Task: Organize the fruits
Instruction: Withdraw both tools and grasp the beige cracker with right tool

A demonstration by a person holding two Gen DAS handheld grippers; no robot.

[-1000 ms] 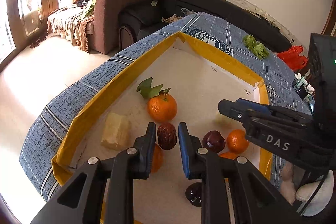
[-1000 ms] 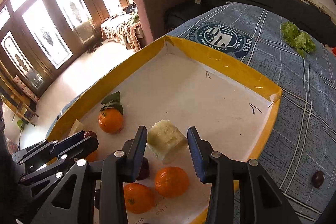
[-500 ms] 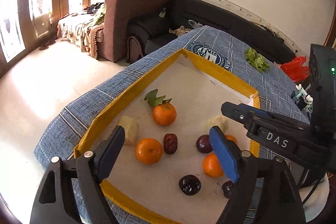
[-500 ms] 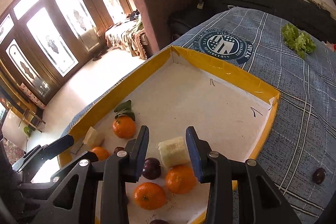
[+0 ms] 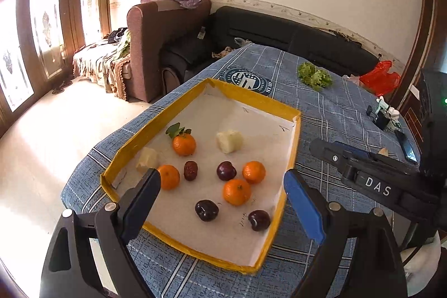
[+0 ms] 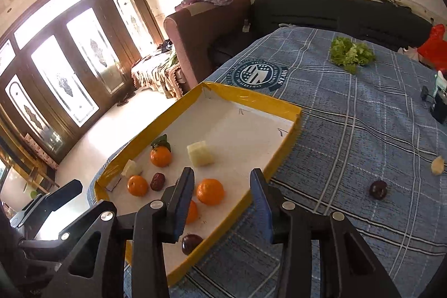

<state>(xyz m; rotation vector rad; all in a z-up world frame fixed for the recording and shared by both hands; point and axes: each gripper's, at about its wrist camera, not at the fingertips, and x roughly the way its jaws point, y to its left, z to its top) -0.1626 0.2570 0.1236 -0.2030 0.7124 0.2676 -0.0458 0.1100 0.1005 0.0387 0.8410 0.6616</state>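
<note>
Both our tools have lifted off the tray (image 5: 252,95), left tool (image 5: 223,194) and right tool (image 6: 222,197) opening, empty.

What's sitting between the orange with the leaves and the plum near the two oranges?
In the left wrist view, a wrinkly red date lies between the leafy orange and that plum.

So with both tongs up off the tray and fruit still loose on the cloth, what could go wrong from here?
1. The dark plum lies outside the tray on the cloth beside a pale fruit piece; either could be overlooked.
2. The right tongs, empty and opening, hang over the tray's yellow rim and might catch it.
3. Oranges and plums sit close together, so a grab may knock a neighbour rolling.
</note>
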